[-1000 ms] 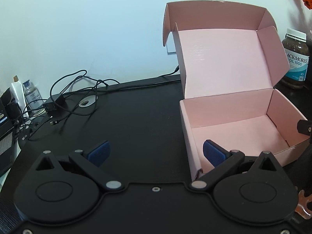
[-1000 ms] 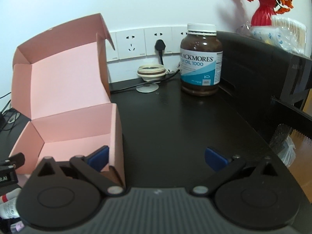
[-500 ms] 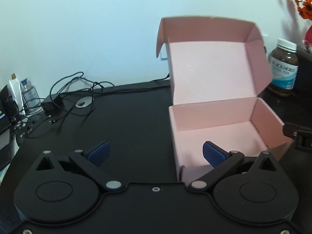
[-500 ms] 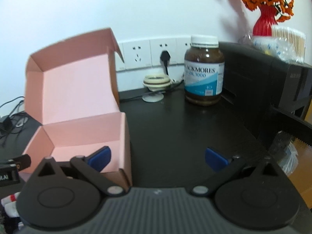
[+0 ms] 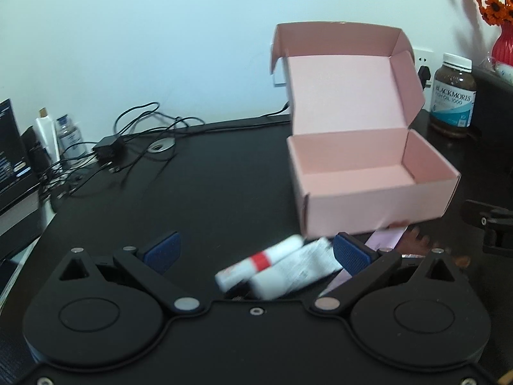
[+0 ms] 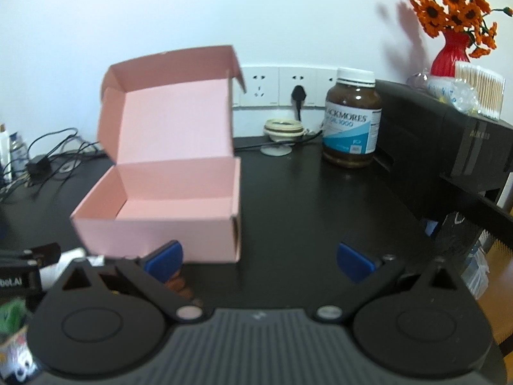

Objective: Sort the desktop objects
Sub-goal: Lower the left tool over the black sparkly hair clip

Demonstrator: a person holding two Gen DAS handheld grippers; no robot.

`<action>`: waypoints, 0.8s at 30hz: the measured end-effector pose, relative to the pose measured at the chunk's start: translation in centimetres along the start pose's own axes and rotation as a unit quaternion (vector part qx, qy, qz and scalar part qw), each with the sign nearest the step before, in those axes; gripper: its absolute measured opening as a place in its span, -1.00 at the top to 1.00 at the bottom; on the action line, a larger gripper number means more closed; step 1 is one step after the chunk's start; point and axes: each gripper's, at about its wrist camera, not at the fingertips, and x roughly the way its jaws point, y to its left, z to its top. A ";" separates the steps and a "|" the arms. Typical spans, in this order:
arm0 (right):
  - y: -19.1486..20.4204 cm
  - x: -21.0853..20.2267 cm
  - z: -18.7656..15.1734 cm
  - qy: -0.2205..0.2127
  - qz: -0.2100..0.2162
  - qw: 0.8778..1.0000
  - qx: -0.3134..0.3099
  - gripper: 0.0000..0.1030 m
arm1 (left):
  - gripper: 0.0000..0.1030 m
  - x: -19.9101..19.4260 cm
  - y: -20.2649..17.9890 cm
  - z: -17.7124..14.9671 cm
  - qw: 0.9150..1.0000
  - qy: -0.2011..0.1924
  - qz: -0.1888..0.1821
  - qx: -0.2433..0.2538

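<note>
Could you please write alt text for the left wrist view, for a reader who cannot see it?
An open left hand-held gripper hangs over white tubes on a black desk, just in front of an empty pink box with its lid up. A brown bottle stands to the right and cables lie at left.

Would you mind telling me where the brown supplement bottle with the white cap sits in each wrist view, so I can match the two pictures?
Left wrist view: the supplement bottle stands at the far right edge, behind and to the right of the open pink box.
Right wrist view: the bottle stands right of centre near the wall sockets, to the right of the box.
Shared landmark: the pink box.
</note>
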 end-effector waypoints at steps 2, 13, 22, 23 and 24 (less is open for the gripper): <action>0.2 -0.2 -0.8 0.004 0.012 1.000 0.000 -0.99 | -1.00 -0.5 0.6 -0.7 1.000 -0.001 0.006 -0.001; -0.8 0.2 -3.1 0.007 0.029 0.999 0.029 -0.99 | -1.00 -1.9 3.4 -3.6 1.000 0.005 0.003 -0.004; -2.4 1.2 -3.2 0.019 0.058 0.997 0.053 -0.99 | -1.00 -2.7 4.6 -4.8 0.999 0.000 -0.011 -0.038; -2.5 1.2 -3.2 0.017 0.061 0.997 0.052 -0.99 | -1.00 -2.7 4.6 -5.0 0.999 -0.003 -0.008 -0.036; -2.6 1.2 -3.2 0.015 0.063 0.997 0.052 -0.99 | -1.00 -2.8 4.5 -5.2 0.999 -0.005 -0.004 -0.032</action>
